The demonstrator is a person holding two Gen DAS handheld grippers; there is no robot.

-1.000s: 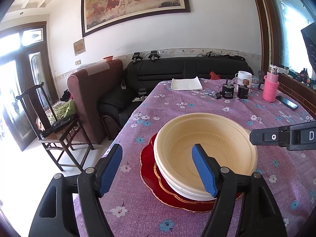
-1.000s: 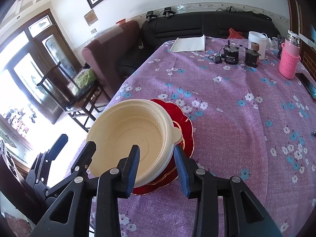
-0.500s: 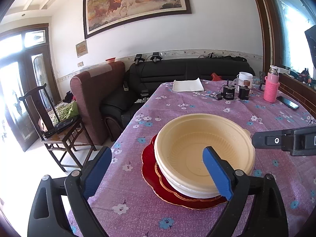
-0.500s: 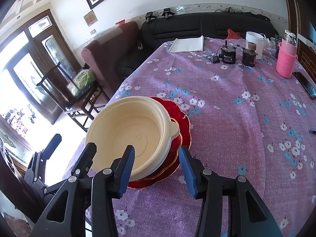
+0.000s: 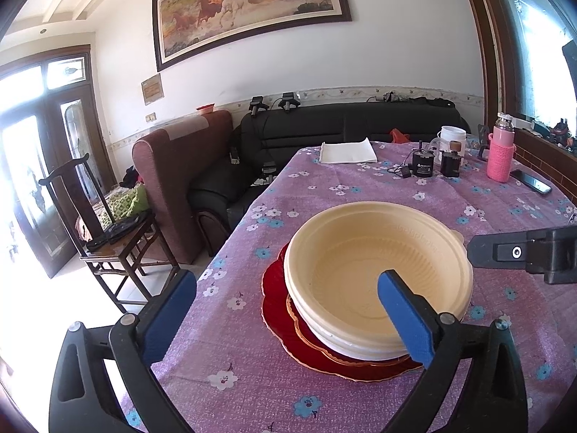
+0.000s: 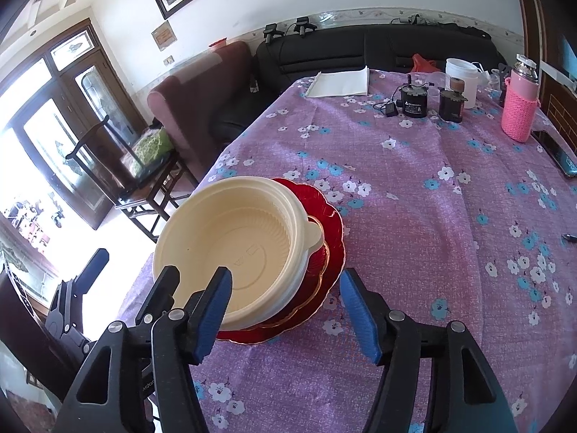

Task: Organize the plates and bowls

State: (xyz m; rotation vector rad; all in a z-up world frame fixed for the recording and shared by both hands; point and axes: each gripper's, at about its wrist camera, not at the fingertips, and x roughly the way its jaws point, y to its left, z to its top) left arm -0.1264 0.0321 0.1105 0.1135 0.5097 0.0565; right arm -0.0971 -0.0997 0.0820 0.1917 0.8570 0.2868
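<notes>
Fingers (image 6: 212, 319) now spread wider around bowl (image 6: 230, 241).

Ahead of you a white wall (image 5: 396, 57) carries a long framed painting of horses (image 5: 252, 3) above a patterned border strip, with a small plaque (image 5: 152, 88) hung lower to its left. Below it sits a black leather sofa (image 5: 346, 126) beside a brown armchair (image 5: 180, 166), and further left a dark wooden chair (image 5: 104, 231) (its seat piled with dark items and a green cloth) stands on the pale floor (image 5: 54, 310). Strong daylight pours through the dark-framed glass doors (image 5: 32, 151) on your left and the window (image 5: 533, 43) on your right.
</notes>
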